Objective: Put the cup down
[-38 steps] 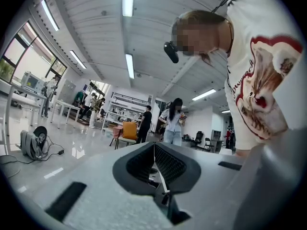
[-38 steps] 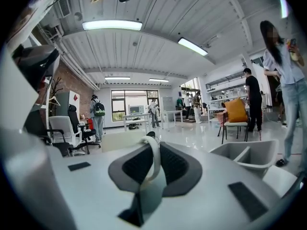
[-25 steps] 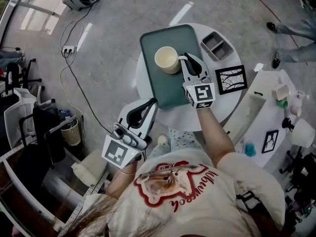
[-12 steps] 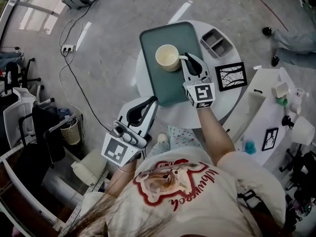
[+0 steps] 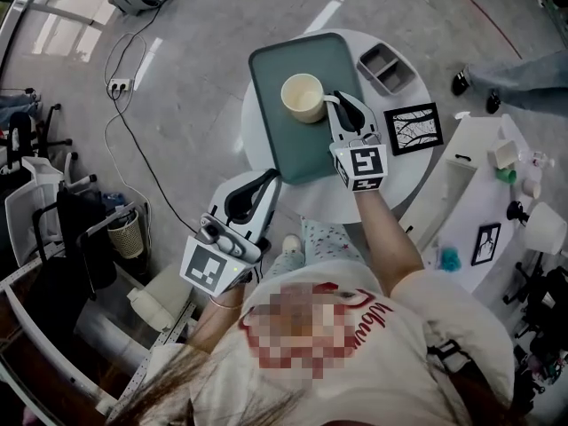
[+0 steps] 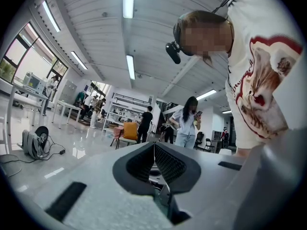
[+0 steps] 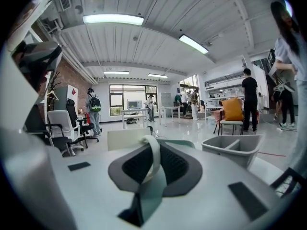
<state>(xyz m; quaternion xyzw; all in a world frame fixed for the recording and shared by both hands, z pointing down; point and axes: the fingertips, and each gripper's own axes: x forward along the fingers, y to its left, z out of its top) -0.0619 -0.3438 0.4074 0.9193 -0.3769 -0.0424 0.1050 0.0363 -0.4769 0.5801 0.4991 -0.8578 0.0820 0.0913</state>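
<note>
Cream cup (image 5: 303, 98): upright on green tray (image 5: 277, 145), round white counter (image 5: 395, 180). Its handle (image 7: 153, 157) is pinched in the right tongs (image 5: 335, 103), which are clamped tight, likely to steady the cup before release. Left tongs (image 5: 264, 183): closed on nothing, parked off the counter, idle.

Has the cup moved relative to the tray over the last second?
No, not noticeably: the cup stays near the tray's middle, handle in the right tongs; only the camera shifted.
</note>
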